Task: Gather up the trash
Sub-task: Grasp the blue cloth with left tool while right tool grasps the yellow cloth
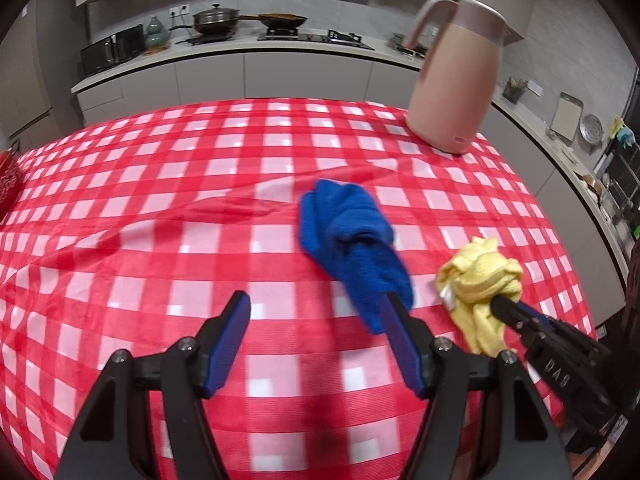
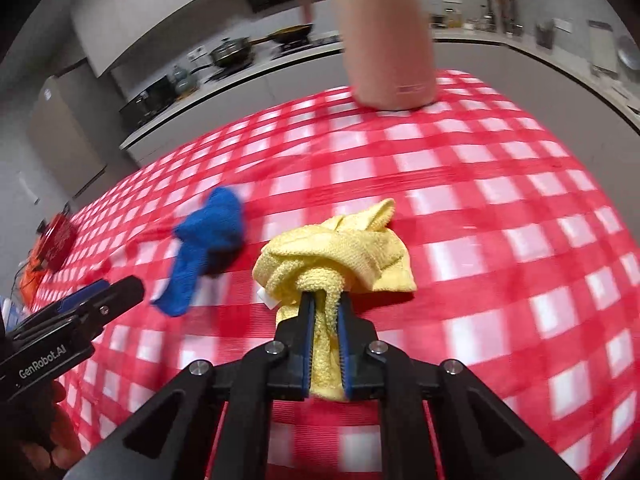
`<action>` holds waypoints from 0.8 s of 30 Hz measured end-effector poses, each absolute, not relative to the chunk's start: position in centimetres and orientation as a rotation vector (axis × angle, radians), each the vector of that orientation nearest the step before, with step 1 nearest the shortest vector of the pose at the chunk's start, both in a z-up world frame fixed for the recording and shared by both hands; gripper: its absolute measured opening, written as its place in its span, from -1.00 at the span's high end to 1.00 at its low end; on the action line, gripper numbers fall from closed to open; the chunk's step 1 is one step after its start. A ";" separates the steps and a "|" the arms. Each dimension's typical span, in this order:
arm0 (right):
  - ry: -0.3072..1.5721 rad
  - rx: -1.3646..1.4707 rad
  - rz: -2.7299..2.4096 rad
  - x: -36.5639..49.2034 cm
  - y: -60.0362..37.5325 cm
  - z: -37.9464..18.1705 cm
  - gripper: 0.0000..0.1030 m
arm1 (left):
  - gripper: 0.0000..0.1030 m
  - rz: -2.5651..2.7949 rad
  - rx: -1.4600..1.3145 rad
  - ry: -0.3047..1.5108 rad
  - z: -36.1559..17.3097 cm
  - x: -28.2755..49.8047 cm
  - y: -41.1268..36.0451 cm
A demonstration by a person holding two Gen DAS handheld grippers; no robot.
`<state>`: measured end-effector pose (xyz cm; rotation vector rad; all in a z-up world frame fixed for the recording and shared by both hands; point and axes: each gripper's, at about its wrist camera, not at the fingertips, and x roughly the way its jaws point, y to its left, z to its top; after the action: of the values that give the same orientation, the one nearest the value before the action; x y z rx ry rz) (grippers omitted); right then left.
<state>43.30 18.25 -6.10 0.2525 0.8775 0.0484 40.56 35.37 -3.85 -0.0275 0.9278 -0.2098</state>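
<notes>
Tablecloth (image 1: 160, 208), red-and-white check, covers the whole table; creased toward the middle. Kitchen counter (image 1: 248, 46) behind, with pans on a hob.

Pink jug (image 1: 456, 80) stands upright at the far right of the cloth; in the right wrist view its top and handle are cut off by the frame edge.

Left gripper (image 1: 316, 316) angled down over the cloth, jaws spread, nothing between them. Its right finger overlaps the near end of the blue cloth (image 1: 352, 240); touching or merely in front, cannot tell. Blue cloth lies bunched mid-table, blurred in both views.

Right gripper (image 2: 324, 304) angled down, jaws pinching a fold of the yellow cloth (image 2: 340, 248). Yellow cloth is crumpled, right of the blue one, apart from it. Whether its bulk rests on the table or is lifted clear, cannot tell.

Small white tag (image 2: 266, 296) at its left edge. Red packet (image 2: 60, 240) at the far left table edge, blurred.
</notes>
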 end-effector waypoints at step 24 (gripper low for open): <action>0.831 0.281 0.045 45.9 14.9 -5.8 0.74 | -0.33 -0.193 -0.024 0.961 -5.7 44.1 32.4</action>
<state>45.86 14.88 -5.84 0.2815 0.8308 0.0449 44.06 32.42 -5.73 -0.0239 0.9605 -0.1933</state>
